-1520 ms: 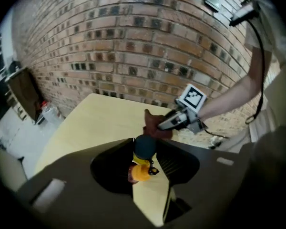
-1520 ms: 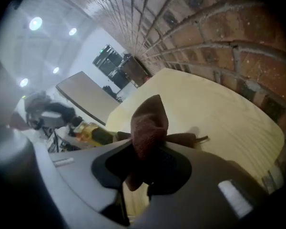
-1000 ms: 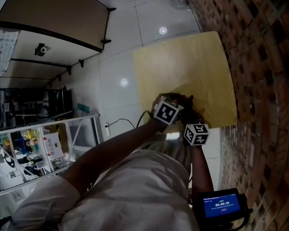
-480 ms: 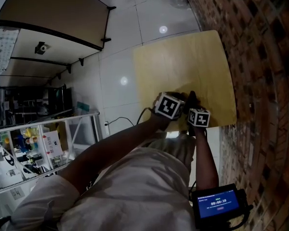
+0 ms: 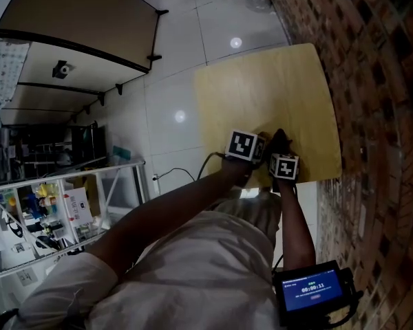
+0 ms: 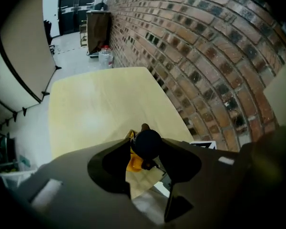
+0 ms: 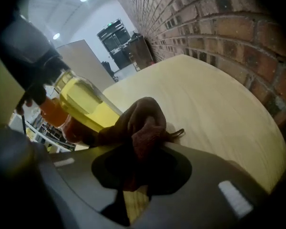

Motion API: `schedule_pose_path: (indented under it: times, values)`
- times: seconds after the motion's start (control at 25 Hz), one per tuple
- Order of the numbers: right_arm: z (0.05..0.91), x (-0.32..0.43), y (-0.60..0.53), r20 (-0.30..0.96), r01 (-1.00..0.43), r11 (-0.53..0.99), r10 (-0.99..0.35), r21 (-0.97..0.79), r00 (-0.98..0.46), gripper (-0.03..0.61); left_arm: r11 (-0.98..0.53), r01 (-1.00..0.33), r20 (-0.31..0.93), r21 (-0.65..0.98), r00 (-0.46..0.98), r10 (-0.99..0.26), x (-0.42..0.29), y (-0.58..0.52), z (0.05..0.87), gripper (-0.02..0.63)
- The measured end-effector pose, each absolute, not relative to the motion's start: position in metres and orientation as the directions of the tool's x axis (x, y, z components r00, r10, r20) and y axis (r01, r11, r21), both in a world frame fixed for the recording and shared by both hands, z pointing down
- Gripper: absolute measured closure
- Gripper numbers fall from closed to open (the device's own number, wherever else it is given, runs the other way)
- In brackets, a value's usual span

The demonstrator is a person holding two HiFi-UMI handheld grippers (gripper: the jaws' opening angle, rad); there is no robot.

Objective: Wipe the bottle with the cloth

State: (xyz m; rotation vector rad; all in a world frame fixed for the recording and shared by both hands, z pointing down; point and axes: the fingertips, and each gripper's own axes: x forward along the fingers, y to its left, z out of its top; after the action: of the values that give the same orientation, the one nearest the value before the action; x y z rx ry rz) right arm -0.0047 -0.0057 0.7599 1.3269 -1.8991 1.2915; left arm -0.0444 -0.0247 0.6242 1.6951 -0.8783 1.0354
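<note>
Head view: pale wood-grain table (image 5: 261,91), flat rectangular top, sat against a rough dark brick wall (image 5: 375,81) with glossy white floor tiles (image 5: 172,88) on its other side. The left gripper (image 5: 244,146) and right gripper (image 5: 283,165) were side by side at the table's near edge, marker cubes facing up, and the work under them was mostly hidden. Left gripper view: the bottle (image 6: 132,162) stood there at the near edge, seen from above, with its round matte black cap (image 6: 148,143) between the jaws. The jaws had just been opening and a thin yellow strip showed on the cap's left, so the grip looked loose, not clamped. Right gripper view: bottle body was clear and smooth, full of yellow liquid, with an orange-red patch on its left side. The jaws were clenched on the cloth (image 7: 145,125), a dark reddish-brown nubby fabric bunched into a lump. Its left fold appeared to lie against the bottle's lower body.
</note>
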Motion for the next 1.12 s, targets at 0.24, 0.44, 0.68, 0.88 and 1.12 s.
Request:
schedule_pose_path:
  times: [0.24,0.44,0.68,0.88,1.12]
  values:
    - [0.735,0.005,0.032,0.692,-0.853,0.106,-0.538,-0.511,-0.481,0.494,-0.696,-0.708,0.909,0.119,0.359,-0.209,-0.056,-0.026,0.607,0.343]
    - [0.727,0.016,0.063,0.672,-0.844,0.105,-0.556,-0.526,-0.488,0.494,-0.951,-0.177,0.846,-0.253,0.436,-0.306,-0.051,-0.023,0.580,0.343]
    - [0.722,0.024,0.076,0.665,-0.845,0.108,-0.567,-0.524,-0.486,0.494,-0.870,0.339,0.870,-0.357,0.460,-0.177,-0.036,-0.020,0.589,0.340]
    - [0.712,0.025,0.072,0.655,-0.846,0.123,-0.578,-0.519,-0.486,0.494,-0.718,0.612,0.920,-0.332,0.378,-0.103,-0.033,-0.022,0.601,0.342]
    - [0.707,0.004,0.051,0.634,-0.846,0.156,-0.597,-0.510,-0.492,0.492,-0.694,0.653,0.934,-0.304,0.347,-0.082,-0.037,-0.020,0.615,0.437]
